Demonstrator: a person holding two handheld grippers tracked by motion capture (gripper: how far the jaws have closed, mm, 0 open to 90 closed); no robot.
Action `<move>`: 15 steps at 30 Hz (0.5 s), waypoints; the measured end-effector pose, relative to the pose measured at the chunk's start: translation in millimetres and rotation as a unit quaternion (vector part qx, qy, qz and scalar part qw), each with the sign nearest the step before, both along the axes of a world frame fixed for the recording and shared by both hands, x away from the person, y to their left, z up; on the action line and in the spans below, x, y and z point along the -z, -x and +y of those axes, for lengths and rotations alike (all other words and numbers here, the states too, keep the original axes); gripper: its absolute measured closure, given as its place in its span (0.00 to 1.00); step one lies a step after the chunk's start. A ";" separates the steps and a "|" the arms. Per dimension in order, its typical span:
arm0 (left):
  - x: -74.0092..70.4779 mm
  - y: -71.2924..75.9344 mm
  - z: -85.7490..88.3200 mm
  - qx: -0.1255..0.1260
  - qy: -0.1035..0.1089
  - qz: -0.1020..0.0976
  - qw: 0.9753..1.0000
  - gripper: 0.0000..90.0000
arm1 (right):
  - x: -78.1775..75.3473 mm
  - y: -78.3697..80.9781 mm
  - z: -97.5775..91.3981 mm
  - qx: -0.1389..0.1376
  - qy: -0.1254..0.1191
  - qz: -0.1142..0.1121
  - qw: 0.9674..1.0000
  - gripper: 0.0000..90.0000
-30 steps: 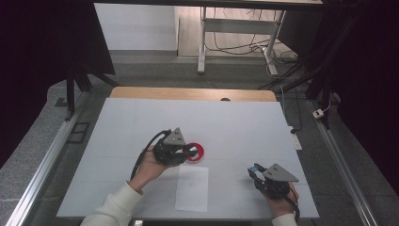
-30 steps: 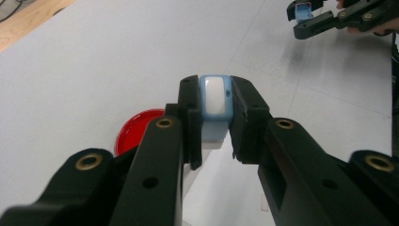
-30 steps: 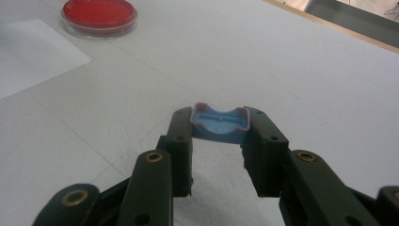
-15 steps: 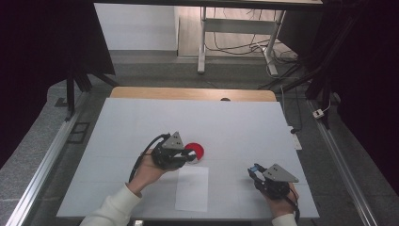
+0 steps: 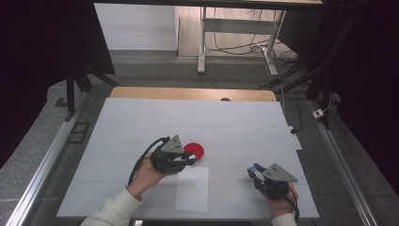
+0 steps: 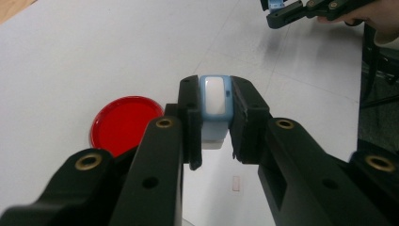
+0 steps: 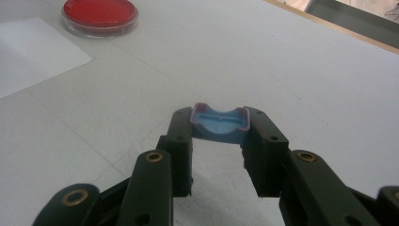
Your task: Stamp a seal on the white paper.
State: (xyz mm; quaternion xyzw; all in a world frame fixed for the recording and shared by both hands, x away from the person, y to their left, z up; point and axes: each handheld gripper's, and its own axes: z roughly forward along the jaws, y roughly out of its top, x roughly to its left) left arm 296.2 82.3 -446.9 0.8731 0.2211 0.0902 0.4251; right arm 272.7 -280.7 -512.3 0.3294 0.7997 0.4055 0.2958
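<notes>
1. We find the left gripper (image 5: 190,160) low over the table (image 5: 141,122), beside the red dish (image 5: 194,150). In the left gripper view its jaws pinch a blue-and-white stamp body (image 6: 215,110), held upright between the pads.

2. The right gripper (image 5: 254,170) sits near the right front corner of the table, well apart from the left. In the right gripper view its jaws are clamped on a blue cap (image 7: 219,123), hollow side toward the camera.

3. A white paper sheet (image 5: 193,188) lies flat just in front of the left gripper, with the red dish just beyond its far edge. The dish looks to be an ink pad or a shallow lidded dish; we cannot tell which.

4. Our judgement of the step in hand: the body and cap are separated, one per gripper, and the body is poised near the dish and the sheet. No mark is visible on the sheet.

5. Next move, as we judge it: the left gripper should bring the body's working end down squarely, to the dish if inking is needed, then onto the sheet. The right gripper need only keep the cap clear.
</notes>
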 end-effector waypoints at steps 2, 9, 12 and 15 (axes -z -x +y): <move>1.1 1.9 -1.0 0.001 0.000 0.002 1.000 0.84 | -0.2 0.0 -0.2 0.001 -0.001 -0.001 1.000 0.71; 5.5 10.3 -4.1 0.005 -0.003 0.007 1.000 0.84 | -0.5 0.5 0.7 -0.001 0.002 0.000 1.000 0.71; 7.4 12.3 -4.4 0.006 -0.004 0.009 1.000 0.84 | -0.6 0.7 0.8 -0.001 0.003 -0.001 1.000 0.72; 9.6 14.0 -5.0 0.008 -0.005 0.012 1.000 0.84 | -0.4 0.7 0.8 -0.001 0.002 0.000 1.000 0.71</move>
